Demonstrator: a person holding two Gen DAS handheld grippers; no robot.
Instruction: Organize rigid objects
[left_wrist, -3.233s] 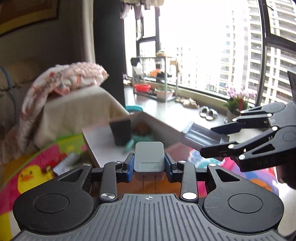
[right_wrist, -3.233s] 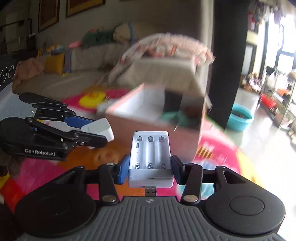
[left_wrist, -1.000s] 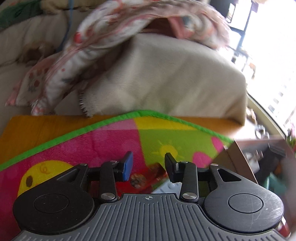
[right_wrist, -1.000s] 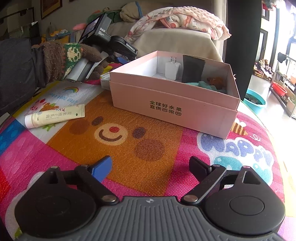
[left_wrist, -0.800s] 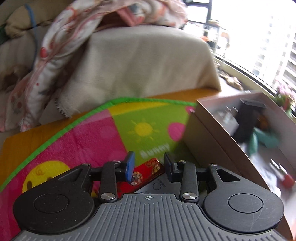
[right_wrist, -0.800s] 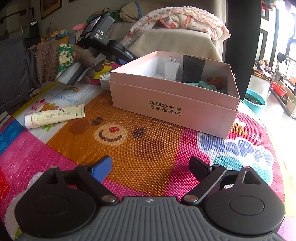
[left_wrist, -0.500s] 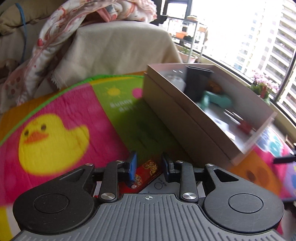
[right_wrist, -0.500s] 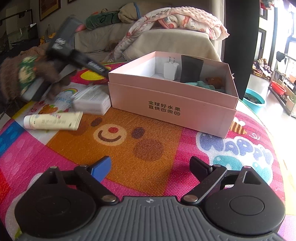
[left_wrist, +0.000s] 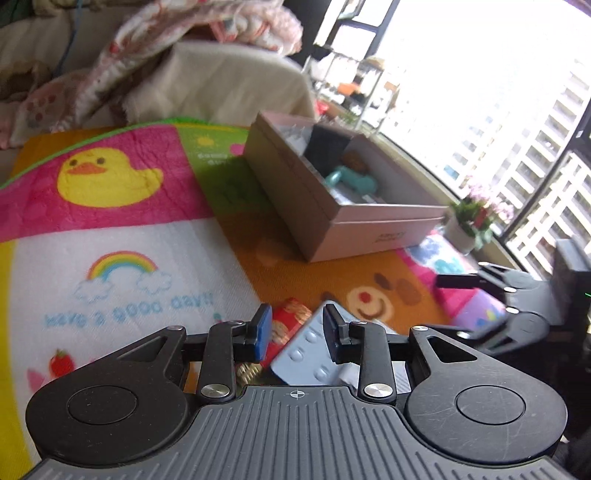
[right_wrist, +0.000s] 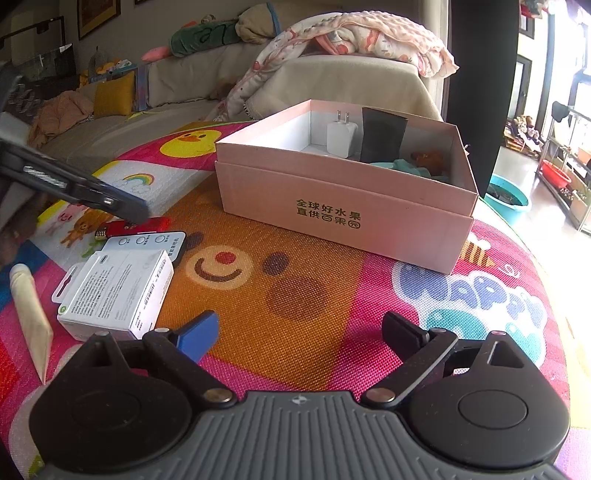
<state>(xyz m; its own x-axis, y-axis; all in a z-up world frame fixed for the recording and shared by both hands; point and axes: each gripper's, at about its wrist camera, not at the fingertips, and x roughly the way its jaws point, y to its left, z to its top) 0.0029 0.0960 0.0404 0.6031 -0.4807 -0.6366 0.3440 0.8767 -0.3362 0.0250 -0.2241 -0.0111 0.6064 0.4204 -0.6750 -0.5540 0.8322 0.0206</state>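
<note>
While the left gripper (left_wrist: 297, 338) is hovering with jaws partly apart over the remote control (left_wrist: 308, 352) beside the pink box (right_wrist: 343, 195), lining up a grasp; the right gripper (right_wrist: 299, 334) is waiting nearby, jaws wide apart, empty.

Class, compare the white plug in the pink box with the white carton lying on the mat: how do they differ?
The white plug stands upright inside the pink box, prongs up; the white carton lies flat outside it on the mat. The plug is plain and smaller; the carton is bigger, with printed text. Both are white.
</note>
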